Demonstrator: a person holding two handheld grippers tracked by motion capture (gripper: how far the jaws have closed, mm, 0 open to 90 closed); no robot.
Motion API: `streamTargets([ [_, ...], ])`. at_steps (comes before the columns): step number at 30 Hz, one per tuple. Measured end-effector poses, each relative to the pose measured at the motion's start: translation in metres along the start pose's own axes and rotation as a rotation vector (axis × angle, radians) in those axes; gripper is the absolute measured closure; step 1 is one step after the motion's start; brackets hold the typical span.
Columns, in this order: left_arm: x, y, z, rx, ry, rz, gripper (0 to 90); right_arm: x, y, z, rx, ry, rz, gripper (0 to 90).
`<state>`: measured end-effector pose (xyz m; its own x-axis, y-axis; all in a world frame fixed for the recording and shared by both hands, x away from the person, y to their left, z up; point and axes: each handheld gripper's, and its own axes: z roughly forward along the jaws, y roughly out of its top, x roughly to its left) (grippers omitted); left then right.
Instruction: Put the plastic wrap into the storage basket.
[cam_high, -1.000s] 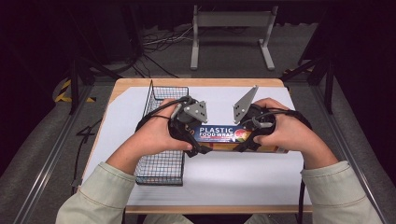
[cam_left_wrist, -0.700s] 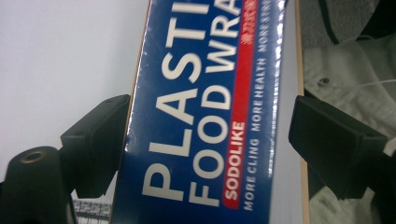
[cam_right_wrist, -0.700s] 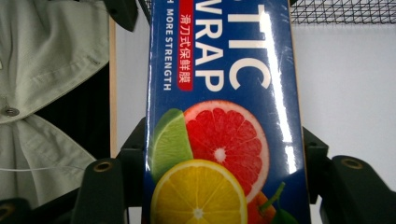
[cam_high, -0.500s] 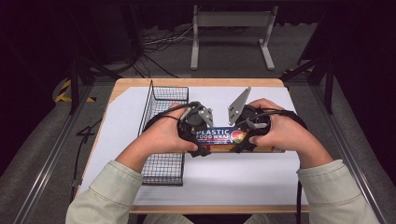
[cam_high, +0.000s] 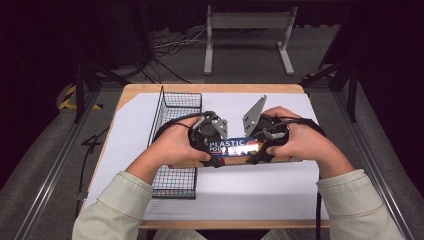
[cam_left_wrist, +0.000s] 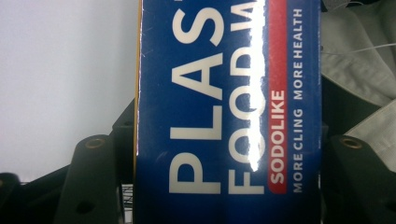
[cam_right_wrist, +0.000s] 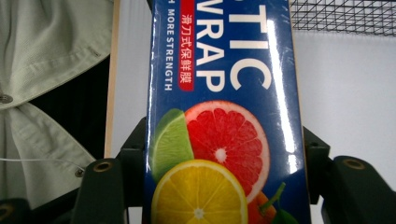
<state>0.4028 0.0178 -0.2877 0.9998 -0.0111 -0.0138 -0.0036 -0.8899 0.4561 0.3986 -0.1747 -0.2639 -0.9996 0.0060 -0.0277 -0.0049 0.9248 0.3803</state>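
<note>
Since 1 second ago, my left tool (cam_high: 214, 150) has been closing its jaws and is now pinching the left end of the box (cam_high: 235, 148), where before it was spread beside it. My right tool (cam_high: 260, 149) is gripping the right end, just as it was then. Both hands have drawn slightly nearer to me, and the box has come along with them.

I am holding the box level between the 2 tools, lengthwise across the tabletop (cam_high: 260, 190), just right of the basket (cam_high: 175, 145); its left end is reaching over the basket's right wall. Whether the box is resting on the white sheet or hanging just above it, I cannot tell.

Looking along the left tool, I am seeing the blue face of the box (cam_left_wrist: 229, 112) wedged between the 2 black jaws, with white lettering running up it. Looking along the right tool, the box (cam_right_wrist: 224, 116) is sitting between the jaws in the same way, showing citrus slices, with the basket mesh (cam_right_wrist: 343, 16) at the top right.
</note>
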Motion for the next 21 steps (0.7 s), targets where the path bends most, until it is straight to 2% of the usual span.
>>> streamTargets([
  [2,-0.001,0.001,0.000,0.006,0.014,0.005,39.9,0.000,-0.001,0.001,0.001,0.006,-0.008,39.6],
  [5,-0.003,0.002,0.000,0.002,0.033,0.008,40.1,0.000,-0.002,0.001,-0.006,-0.010,-0.019,39.1],
  [7,-0.001,0.002,0.000,0.006,0.017,-0.010,40.1,0.000,-0.002,0.000,-0.006,-0.015,-0.018,36.9],
  [8,0.000,0.002,0.000,0.011,0.031,-0.010,40.0,0.000,-0.003,-0.001,-0.019,-0.028,-0.016,35.2],
  [9,0.001,0.002,0.000,0.014,0.018,-0.027,40.0,-0.001,-0.004,-0.002,-0.045,-0.045,-0.015,31.3],
  [10,0.002,0.002,0.000,0.015,0.026,-0.027,40.1,-0.001,-0.004,-0.004,-0.067,-0.047,-0.001,29.2],
  [12,0.004,0.001,-0.002,0.019,0.038,-0.056,40.1,-0.001,-0.006,-0.007,-0.118,-0.068,0.044,23.6],
  [14,0.006,0.000,-0.003,0.012,0.047,-0.083,40.1,-0.002,-0.008,-0.012,-0.156,-0.110,0.059,22.4],
  [16,0.007,-0.003,-0.007,-0.003,0.075,-0.126,40.0,-0.004,-0.011,-0.020,-0.218,-0.176,0.097,21.0],
  [18,0.008,-0.005,-0.010,-0.010,0.095,-0.156,40.0,-0.008,-0.016,-0.029,-0.270,-0.213,0.137,21.1],
  [20,0.009,-0.007,-0.014,-0.013,0.122,-0.211,39.9,-0.011,-0.021,-0.035,-0.299,-0.243,0.195,22.5],
  [21,0.010,-0.008,-0.015,-0.011,0.134,-0.221,39.9,-0.013,-0.024,-0.039,-0.309,-0.288,0.209,22.7],
])
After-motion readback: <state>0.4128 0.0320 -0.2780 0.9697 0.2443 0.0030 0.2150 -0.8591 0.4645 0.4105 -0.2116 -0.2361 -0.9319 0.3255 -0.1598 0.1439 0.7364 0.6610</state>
